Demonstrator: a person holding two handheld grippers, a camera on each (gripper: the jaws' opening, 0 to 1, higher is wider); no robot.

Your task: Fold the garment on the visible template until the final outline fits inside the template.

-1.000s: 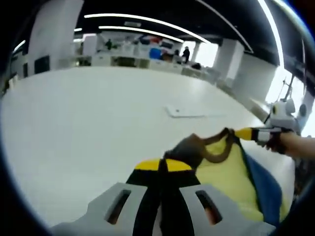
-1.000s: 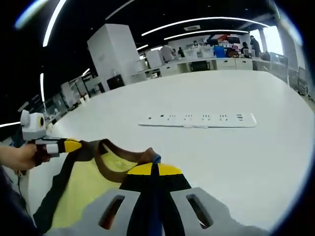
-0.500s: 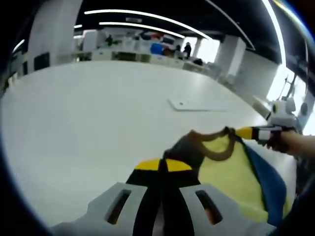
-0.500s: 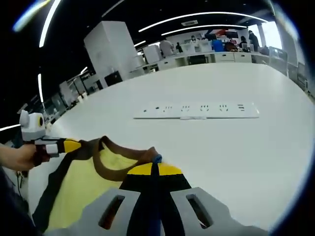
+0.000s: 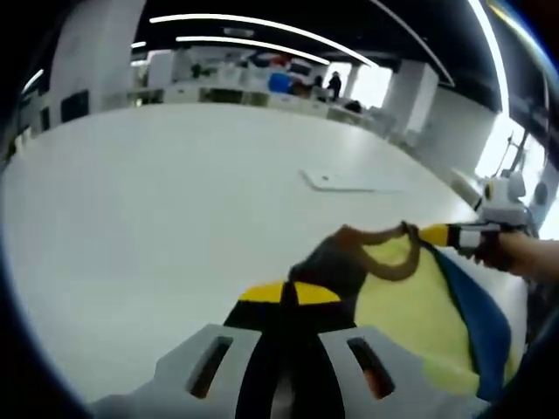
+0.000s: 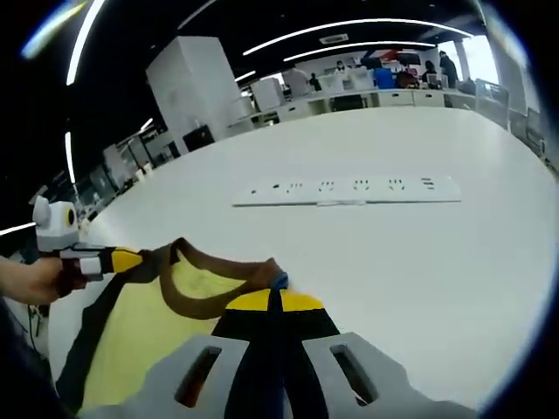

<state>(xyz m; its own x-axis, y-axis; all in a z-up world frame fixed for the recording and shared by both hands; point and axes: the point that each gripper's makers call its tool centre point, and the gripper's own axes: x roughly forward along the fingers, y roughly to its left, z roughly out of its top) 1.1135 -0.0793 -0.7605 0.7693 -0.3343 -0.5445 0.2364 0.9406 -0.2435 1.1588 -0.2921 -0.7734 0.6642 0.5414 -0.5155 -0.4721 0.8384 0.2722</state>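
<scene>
Both grippers are clamped on the garment's [image 6: 166, 314] brown collar: the left gripper [image 5: 286, 293] pinches one shoulder, the right gripper [image 6: 274, 302] the other, jaws closed tight on cloth. The yellow, brown-trimmed shirt with a blue layer hangs stretched between them above the white worktop [image 6: 437, 253]. Beyond the collar, a long white power strip [image 6: 349, 189] lies on the worktop.

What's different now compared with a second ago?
Little has changed. Both grippers still clamp the yellow garment at its brown neckline, left gripper and right gripper shut. The views shifted slightly; the power strip stays on the white table.
</scene>
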